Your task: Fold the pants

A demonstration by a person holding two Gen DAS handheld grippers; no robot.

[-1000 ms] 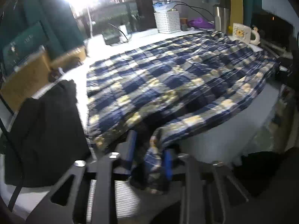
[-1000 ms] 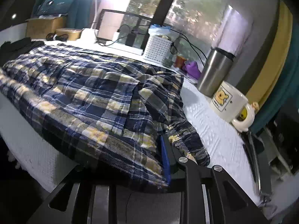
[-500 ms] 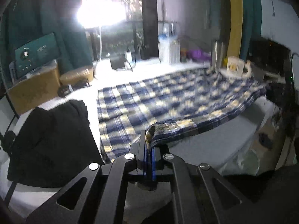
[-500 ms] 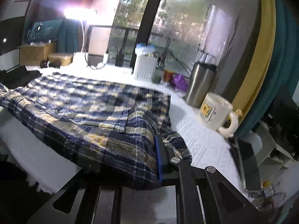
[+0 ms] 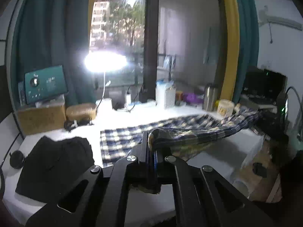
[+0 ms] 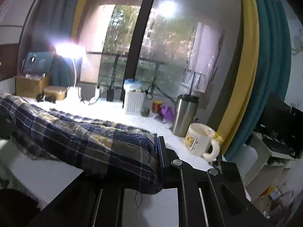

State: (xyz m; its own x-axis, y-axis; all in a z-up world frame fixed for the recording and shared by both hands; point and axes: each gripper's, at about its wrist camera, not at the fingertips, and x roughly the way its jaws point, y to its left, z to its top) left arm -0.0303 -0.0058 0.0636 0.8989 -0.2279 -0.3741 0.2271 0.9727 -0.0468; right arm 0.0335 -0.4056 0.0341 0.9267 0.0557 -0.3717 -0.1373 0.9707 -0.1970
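At the far left a black garment [image 5: 55, 162] lies on the white table [image 5: 223, 157]. Next to it, the left gripper [image 5: 150, 147] is closed on an edge of the plaid pants [image 5: 189, 130], which bunches just above its fingers. The cloth hangs lifted toward the right, its far part on the table. The right gripper [image 6: 158, 151] is clamped on the other end [image 6: 90, 145]; its left finger seems hidden under the fabric. A mug [image 6: 200, 141] stands near.

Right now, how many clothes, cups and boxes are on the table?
Clothes: 2, the plaid pants and a black garment.
Cups: 2, the cartoon mug and a steel tumbler.
Boxes: 1, the cardboard box.
Total: 5
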